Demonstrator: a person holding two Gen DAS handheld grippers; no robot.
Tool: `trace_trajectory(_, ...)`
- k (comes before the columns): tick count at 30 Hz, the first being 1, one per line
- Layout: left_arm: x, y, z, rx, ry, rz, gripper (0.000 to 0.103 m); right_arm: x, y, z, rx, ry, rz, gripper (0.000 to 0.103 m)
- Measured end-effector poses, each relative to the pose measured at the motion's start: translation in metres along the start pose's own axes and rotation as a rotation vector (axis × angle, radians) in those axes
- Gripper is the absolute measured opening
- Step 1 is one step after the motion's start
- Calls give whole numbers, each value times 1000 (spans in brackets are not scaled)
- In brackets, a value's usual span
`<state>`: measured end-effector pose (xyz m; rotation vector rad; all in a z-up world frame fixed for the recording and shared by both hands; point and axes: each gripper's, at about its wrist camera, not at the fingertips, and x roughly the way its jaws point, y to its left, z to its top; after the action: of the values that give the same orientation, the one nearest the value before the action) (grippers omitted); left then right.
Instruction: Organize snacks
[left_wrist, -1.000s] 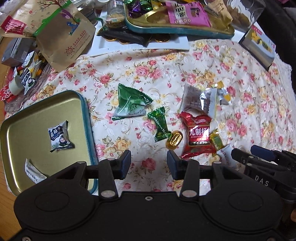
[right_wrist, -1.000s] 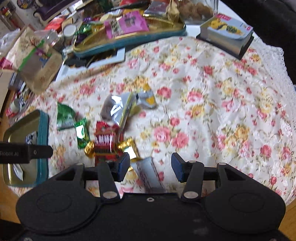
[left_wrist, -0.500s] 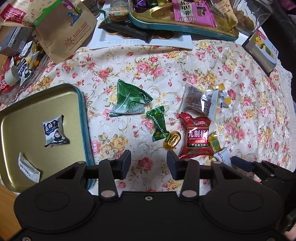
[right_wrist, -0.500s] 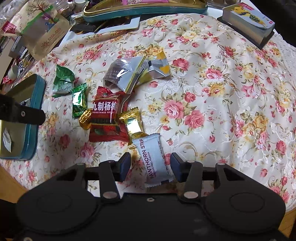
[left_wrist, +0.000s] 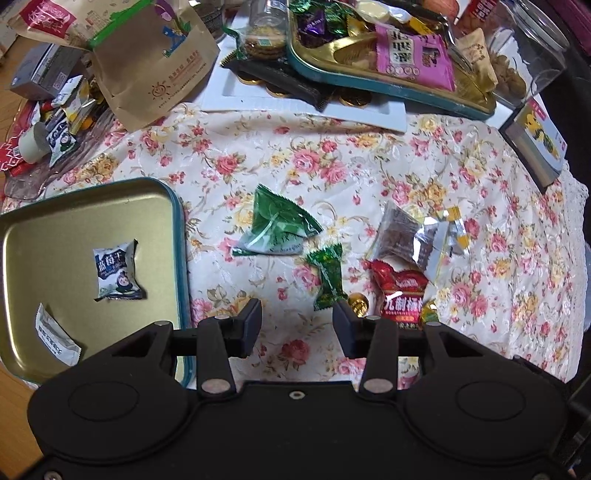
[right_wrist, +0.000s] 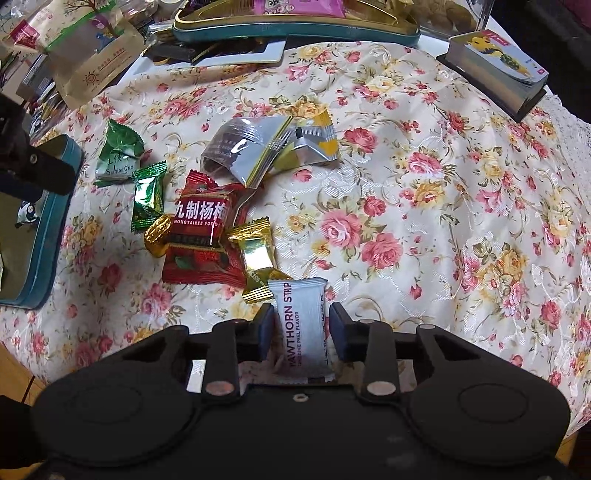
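Note:
Loose snacks lie on the floral cloth: a green triangular packet (left_wrist: 275, 225), a green candy (left_wrist: 327, 275), a gold candy (right_wrist: 158, 234), a red packet (right_wrist: 203, 236), a gold wrapped candy (right_wrist: 255, 254) and a silver packet (right_wrist: 255, 147). My right gripper (right_wrist: 301, 326) has its fingers closed against a white hawthorn strip packet (right_wrist: 303, 325) that lies on the cloth. My left gripper (left_wrist: 297, 326) is open and empty, low over the cloth beside the gold tray (left_wrist: 155, 206), which holds two small white packets (left_wrist: 116, 271).
A second tray full of snacks (left_wrist: 373, 85) stands at the back on a white board. A brown paper bag (left_wrist: 155, 66), boxes and small packets crowd the back left. A card box (right_wrist: 495, 70) sits at the back right. The wooden table edge shows bottom left.
My right gripper moved forward over the white hawthorn strip packet and its fingers closed in on it. My left gripper shifted slightly left toward the gold tray and stays open.

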<state>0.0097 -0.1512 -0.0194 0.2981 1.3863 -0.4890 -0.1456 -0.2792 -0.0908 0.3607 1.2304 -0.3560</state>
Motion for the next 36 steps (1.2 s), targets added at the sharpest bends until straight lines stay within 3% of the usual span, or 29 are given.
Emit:
trace_trajectory(1,0,1,1,-7,-5,8,52,0,-1,0,10,0,15,45)
trace_trajectory(6,7,6,7,-46,-1,25,51,-2,-3,0,11,2,21,44)
trace_trajectory(10,15,-2,6,-38,17,33,51,-5,-7,-2,7,-1,-13,25)
trace_trajectory(13,18,-14,1,6,18,28,51,-7,-11,-1,3,8,-26,21)
trace_trajectory(18,20,-37,-6,65,22,1,51,-20,-35,8,121,-9,-12,20)
trace_trajectory(28,22,-84,-9,124,14,-82,51,-64,-77,31,368,-140,7,20)
trace_trajectory(32,23,-98,-6,103,-13,-96,51,-74,-83,32,412,-181,2,20)
trace_trajectory(36,29,-107,-10,116,11,-94,51,-76,-85,32,429,-190,7,20)
